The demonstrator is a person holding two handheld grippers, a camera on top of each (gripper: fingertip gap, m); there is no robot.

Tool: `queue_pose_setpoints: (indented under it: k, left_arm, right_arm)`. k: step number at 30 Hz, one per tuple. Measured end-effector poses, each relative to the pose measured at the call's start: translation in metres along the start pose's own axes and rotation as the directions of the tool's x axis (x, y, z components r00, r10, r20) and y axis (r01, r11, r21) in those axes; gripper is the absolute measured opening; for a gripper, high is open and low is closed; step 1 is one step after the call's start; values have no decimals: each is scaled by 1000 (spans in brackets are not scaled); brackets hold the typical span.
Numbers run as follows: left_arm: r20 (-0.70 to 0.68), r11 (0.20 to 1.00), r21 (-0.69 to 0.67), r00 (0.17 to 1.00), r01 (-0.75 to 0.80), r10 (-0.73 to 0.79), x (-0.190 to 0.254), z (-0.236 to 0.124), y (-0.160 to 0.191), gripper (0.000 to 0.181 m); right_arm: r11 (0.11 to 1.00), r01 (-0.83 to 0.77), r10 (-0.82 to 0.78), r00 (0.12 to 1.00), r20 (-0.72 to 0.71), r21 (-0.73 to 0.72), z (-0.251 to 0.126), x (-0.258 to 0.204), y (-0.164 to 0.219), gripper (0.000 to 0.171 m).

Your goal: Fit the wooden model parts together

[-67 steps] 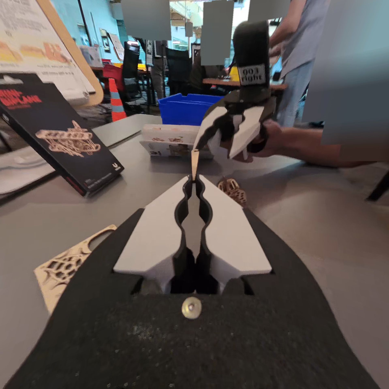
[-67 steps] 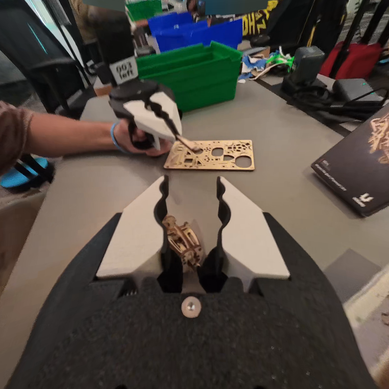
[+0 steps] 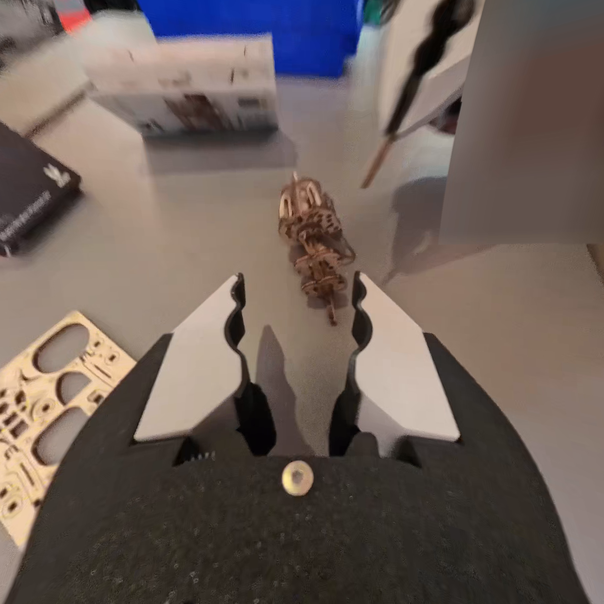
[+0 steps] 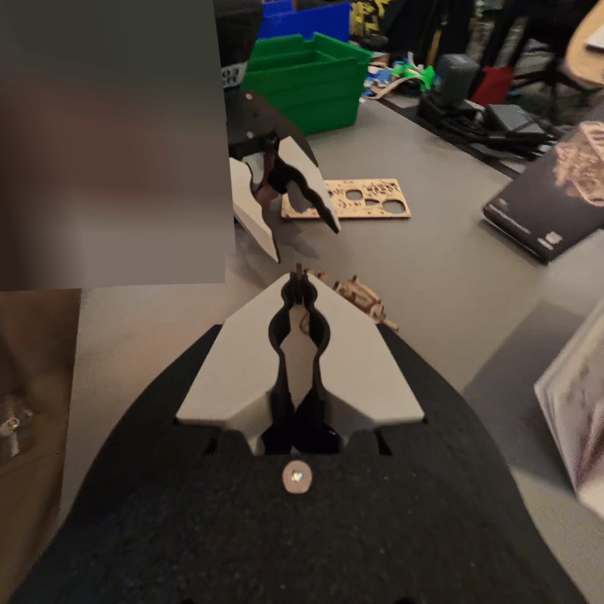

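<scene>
The small wooden model assembly (image 3: 312, 243) lies on the grey table just beyond my left gripper (image 3: 299, 277), which is open and empty, its fingertips on either side of the model's near end. My right gripper (image 3: 390, 130) hangs above and to the right, shut on a thin wooden stick (image 3: 376, 163) that points down. In the right wrist view my right gripper (image 4: 299, 276) pinches that stick (image 4: 298, 269) at its tips. The model (image 4: 359, 297) lies just to their right. The open left gripper (image 4: 307, 245) hovers beyond.
A laser-cut wooden parts sheet (image 3: 58, 392) lies at the left gripper's left and also shows in the right wrist view (image 4: 359, 202). A black box (image 3: 29, 192), a white box (image 3: 183, 88) and a blue bin (image 3: 248, 32) stand behind. A green bin (image 4: 307, 81) and cables (image 4: 474, 124) lie far off. Tip to tip, the grippers are about 9 cm apart.
The thin stick has passed from my left gripper to my right. The left gripper has opened and dropped toward the model. The right gripper has left the model on the table, lifted and shut.
</scene>
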State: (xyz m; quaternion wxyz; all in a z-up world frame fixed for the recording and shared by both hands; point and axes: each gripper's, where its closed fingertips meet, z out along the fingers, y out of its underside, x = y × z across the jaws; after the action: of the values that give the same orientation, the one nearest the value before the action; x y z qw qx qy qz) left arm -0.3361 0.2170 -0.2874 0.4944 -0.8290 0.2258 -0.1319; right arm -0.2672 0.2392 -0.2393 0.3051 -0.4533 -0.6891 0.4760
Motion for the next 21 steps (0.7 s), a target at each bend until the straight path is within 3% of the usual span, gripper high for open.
queue_pose_setpoints:
  k: [2,5,13,18,21]
  left_arm:
    - [12,993,-116,1000,15,-13,-1,10,16,75]
    - [30,971,-238,999,-6,13,0,22,32,65]
    - [-54,969,-242,998,-46,34,16,31,28,36]
    - [-58,968,-240,997,-66,53,20,33,27,30]
    - [-56,968,-239,996,-75,63,20,33,27,30]
  right_arm:
    - [997,33,-44,987,-154,-70,-12,0,18,2]
    - [987,22,-63,965,-256,-161,-14,-6,44,2]
    - [967,-53,-24,955,-296,-248,21,-3,66,2]
    - [924,-352,323,927,-190,-146,34,-15,59,2]
    - [895,-433,407,892,-196,-111,34,-6,58,2]
